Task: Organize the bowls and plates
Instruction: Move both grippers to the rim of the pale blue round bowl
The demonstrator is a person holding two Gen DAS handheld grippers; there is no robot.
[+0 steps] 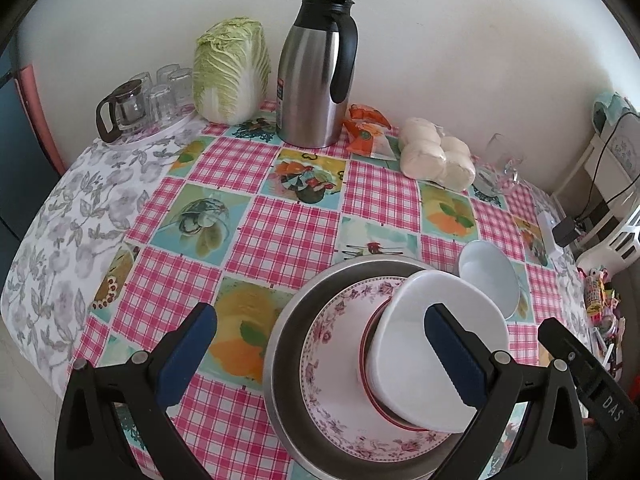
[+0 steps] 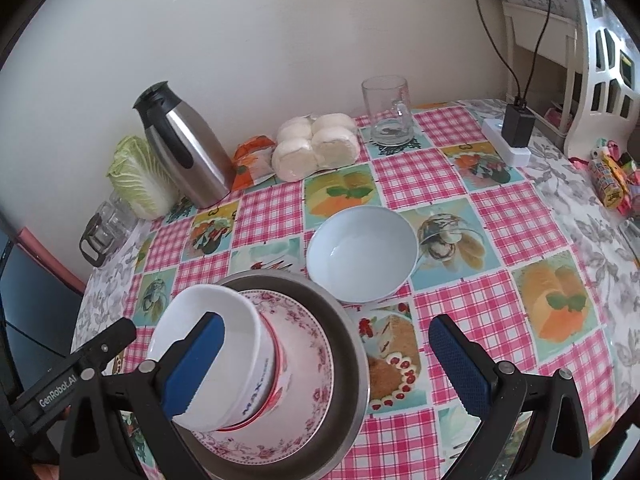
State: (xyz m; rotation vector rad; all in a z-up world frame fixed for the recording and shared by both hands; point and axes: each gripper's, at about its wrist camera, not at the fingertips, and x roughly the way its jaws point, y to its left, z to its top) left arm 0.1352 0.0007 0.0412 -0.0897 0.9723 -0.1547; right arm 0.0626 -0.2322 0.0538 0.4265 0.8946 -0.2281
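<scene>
A stack stands near the table's front edge: a steel plate (image 1: 286,320) (image 2: 344,332), a floral plate (image 1: 340,344) (image 2: 308,356) on it, and white bowls (image 1: 436,320) (image 2: 200,320) nested on top, one with a red rim. A separate white bowl (image 1: 490,276) (image 2: 362,254) sits on the cloth just beyond the stack. My left gripper (image 1: 320,354) is open above the stack's left side. My right gripper (image 2: 326,360) is open above the stack's right side. Both hold nothing.
At the back stand a steel thermos (image 1: 316,76) (image 2: 184,144), a cabbage (image 1: 230,70), a tray with glasses and a teapot (image 1: 140,106), orange packets (image 1: 366,128), bagged buns (image 1: 438,154) (image 2: 316,146), and a glass mug (image 2: 388,114). A power strip with charger (image 2: 512,132) lies at the right.
</scene>
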